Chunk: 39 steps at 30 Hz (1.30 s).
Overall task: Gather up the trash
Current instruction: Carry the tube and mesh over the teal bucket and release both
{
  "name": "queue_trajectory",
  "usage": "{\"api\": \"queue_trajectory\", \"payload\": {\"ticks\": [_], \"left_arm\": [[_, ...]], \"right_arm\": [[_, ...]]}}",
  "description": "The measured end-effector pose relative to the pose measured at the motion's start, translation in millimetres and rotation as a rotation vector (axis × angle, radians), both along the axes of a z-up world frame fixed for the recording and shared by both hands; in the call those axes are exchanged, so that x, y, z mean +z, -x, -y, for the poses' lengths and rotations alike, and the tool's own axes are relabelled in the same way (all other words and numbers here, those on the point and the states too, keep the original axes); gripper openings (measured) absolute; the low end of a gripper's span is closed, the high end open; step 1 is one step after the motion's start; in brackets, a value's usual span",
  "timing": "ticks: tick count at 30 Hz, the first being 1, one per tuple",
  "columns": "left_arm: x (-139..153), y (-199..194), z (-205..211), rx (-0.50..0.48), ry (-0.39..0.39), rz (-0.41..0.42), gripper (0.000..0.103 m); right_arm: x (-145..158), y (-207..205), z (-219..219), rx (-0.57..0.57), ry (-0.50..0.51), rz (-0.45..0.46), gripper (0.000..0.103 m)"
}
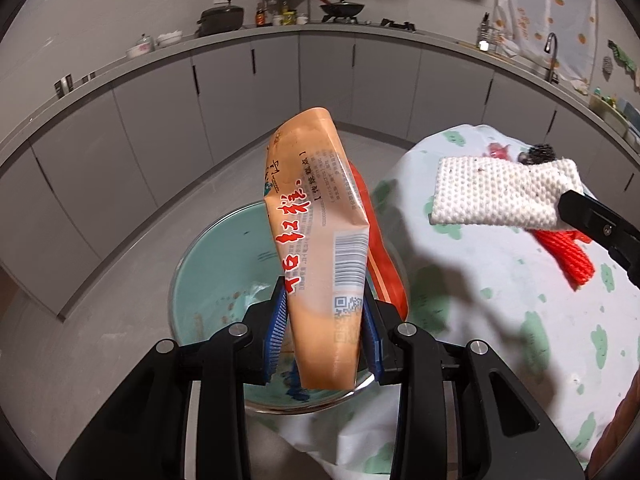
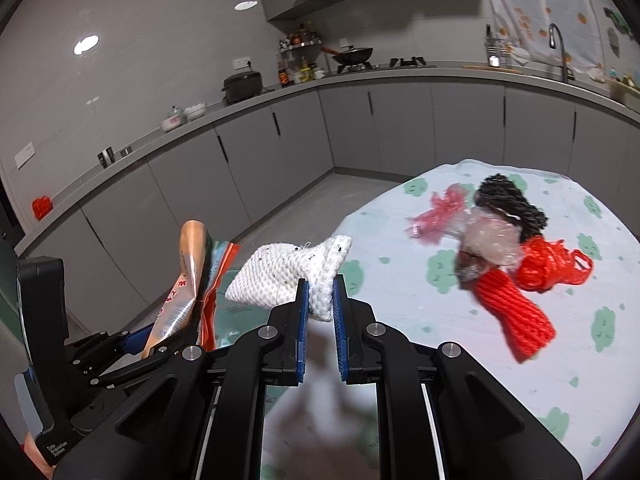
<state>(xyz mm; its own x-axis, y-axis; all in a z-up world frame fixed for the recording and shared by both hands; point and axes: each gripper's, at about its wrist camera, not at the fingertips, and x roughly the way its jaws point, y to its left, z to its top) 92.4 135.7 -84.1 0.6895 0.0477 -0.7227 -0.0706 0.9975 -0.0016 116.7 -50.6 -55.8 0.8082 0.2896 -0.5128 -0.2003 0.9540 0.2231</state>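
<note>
The left hand-held gripper [image 1: 324, 320] grasps an orange snack wrapper [image 1: 316, 216] upright above a teal bin [image 1: 216, 264] beside the worktop [image 2: 460, 360]. The right hand-held gripper [image 2: 320, 300] is clenched on a speckled white foam net [image 2: 288, 276]. The wrapper's lower end is hidden; it bears red Chinese characters, a barcode and a QR code. More trash [image 2: 516, 312] lies on the cloth.

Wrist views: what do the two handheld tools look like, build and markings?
Both the left tool and right tool have matte black angular linkage arms with silver round pivot bolts and blue ribbed finger pads. The left tool's body carries a white "Data Acquisition System" label.
</note>
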Motion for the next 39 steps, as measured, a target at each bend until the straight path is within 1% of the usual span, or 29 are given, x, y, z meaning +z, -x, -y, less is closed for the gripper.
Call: {"api": "queue_trajectory", "payload": {"ticks": [8,17,27,33,39], "left_arm": [[-13.3,-0.4,-23.3,0.048,0.003,-0.042,0.034],[-30.7,-9.0,-39.8,0.077,0.005,-0.098,0.034],[-47.5,-16.4,-46.0,0.089,0.01,-0.149,0.034],[-59.5,-21.2,-47.8,0.095,0.02,-0.18,0.034],[-64.6,-26.6,-48.8,0.11,0.016,-0.196,0.034]], "right_arm": [[-7.2,-17.1,-32.6,0.049,0.035,-0.012,0.013],[-25.7,-32.8,-57.5,0.093,0.083,-0.054,0.013],[-47.4,-50.5,-73.0,0.119,0.112,-0.104,0.013],[-56.3,-55.6,-81.5,0.132,0.121,-0.128,0.013],[-62.6,-59.5,-87.9,0.143,0.129,-0.141,0.013]]}}
